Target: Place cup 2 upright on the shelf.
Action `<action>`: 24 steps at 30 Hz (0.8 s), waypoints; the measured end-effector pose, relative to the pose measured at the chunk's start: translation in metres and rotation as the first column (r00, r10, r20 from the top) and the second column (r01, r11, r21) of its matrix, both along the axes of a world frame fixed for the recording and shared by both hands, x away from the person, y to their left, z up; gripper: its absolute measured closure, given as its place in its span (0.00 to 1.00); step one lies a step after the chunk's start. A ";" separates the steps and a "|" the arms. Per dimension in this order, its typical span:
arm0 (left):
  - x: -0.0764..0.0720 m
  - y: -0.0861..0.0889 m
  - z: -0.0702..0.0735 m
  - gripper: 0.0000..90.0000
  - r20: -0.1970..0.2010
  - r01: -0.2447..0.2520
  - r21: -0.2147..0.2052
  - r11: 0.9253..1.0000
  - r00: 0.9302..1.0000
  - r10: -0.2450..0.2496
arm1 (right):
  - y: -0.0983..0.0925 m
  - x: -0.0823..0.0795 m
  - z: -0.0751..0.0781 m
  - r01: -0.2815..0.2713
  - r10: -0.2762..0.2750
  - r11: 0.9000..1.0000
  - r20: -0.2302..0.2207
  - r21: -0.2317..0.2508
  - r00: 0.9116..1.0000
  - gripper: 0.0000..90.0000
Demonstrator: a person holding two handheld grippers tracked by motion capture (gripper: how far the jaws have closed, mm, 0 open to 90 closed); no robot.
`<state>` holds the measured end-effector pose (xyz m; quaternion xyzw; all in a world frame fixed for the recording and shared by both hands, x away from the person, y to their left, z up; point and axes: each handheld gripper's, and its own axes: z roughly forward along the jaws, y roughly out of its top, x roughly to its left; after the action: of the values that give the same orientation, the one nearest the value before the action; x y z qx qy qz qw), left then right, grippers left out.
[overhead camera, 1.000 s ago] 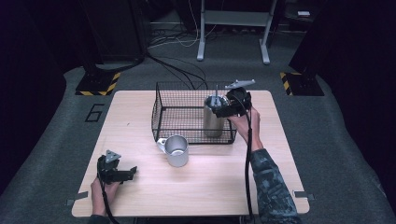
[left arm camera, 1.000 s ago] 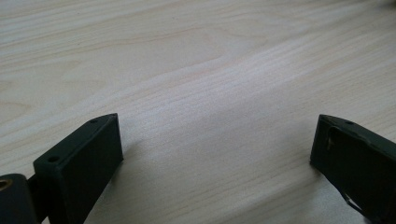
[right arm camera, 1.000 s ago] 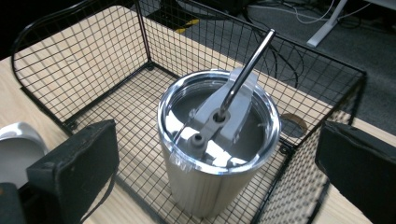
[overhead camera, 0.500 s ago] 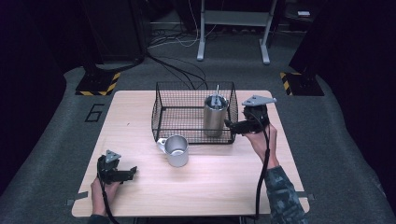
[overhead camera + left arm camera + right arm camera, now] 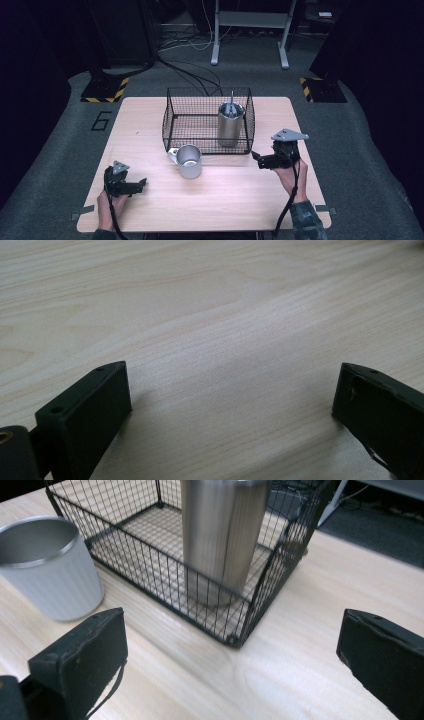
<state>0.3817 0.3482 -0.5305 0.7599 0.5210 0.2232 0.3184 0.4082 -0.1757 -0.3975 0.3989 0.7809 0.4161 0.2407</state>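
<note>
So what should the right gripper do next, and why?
Probably swing the right gripper left toward the grey mug beside the wire basket. The steel tumbler already stands inside the basket, the mug is outside it, and the jaws are open and empty.

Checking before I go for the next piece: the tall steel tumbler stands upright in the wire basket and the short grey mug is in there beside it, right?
Not quite. The tall steel tumbler does stand upright in the wire basket, but the short grey mug stands outside it, on the table in front of the basket's near wall. The high view shows this, and the right gripper view too.
</note>
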 end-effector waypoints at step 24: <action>-0.012 -0.019 0.043 0.00 0.085 0.014 -0.107 0.994 0.996 -0.004 | -0.041 -0.010 -0.119 0.137 -0.147 0.988 -0.159 -0.072 0.976 0.00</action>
<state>0.3699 0.3290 -0.4874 0.7339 0.5149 0.2252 0.3816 0.3978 -0.2166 -0.5162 0.4792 0.7796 0.3399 0.2169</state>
